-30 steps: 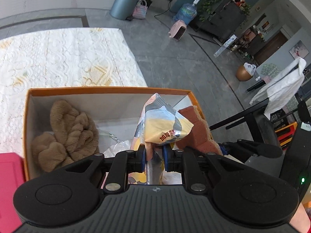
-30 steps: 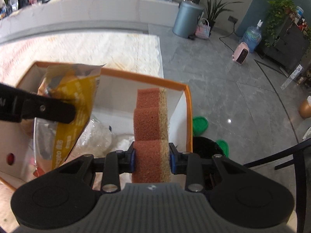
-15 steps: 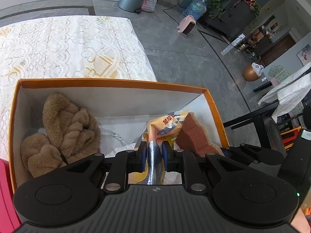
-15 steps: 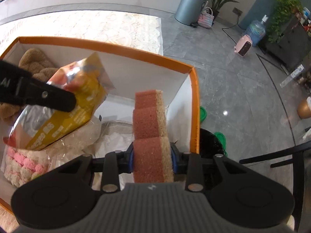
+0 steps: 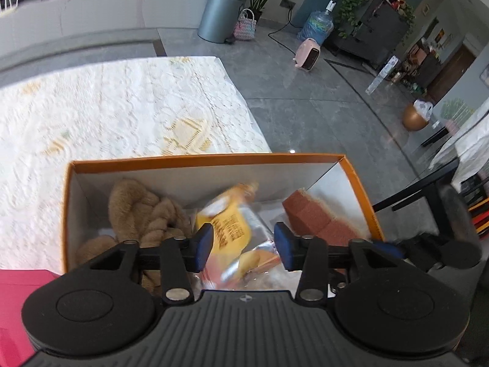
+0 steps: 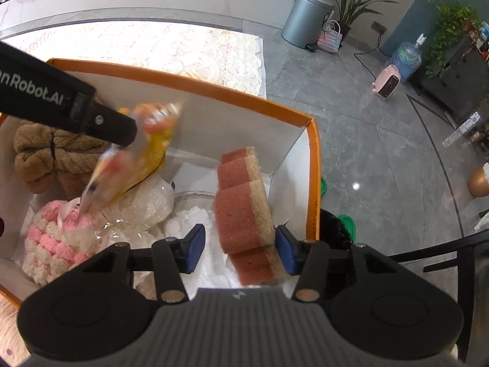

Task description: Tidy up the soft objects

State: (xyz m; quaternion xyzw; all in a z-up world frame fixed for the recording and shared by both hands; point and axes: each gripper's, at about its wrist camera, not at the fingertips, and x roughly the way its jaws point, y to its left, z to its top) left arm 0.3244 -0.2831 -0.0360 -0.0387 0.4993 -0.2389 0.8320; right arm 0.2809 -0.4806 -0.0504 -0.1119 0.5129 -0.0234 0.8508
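Observation:
An orange-rimmed white box (image 5: 207, 160) (image 6: 195, 84) sits on a lace-covered table. My left gripper (image 5: 243, 246) is open above it; a yellow snack bag (image 5: 230, 229) (image 6: 137, 156) lies loose and blurred in the box. My right gripper (image 6: 240, 249) is open; the red-brown sponge (image 6: 243, 208) (image 5: 318, 217) leans between its jaws in the box's right part. A brown plush (image 5: 143, 217) (image 6: 52, 156) lies at the left, and a pink-and-white knitted item (image 6: 55, 244) at the near left.
Clear plastic-wrapped white items (image 6: 149, 208) lie on the box floor. A pink object (image 5: 18, 293) sits left of the box. A black chair (image 5: 428, 189) stands to the right. The lace tablecloth (image 5: 116, 110) stretches beyond the box.
Both grippers have opened. The left let go of the snack bag, which drops into the box. The right let go of the sponge, which now leans inside the box.

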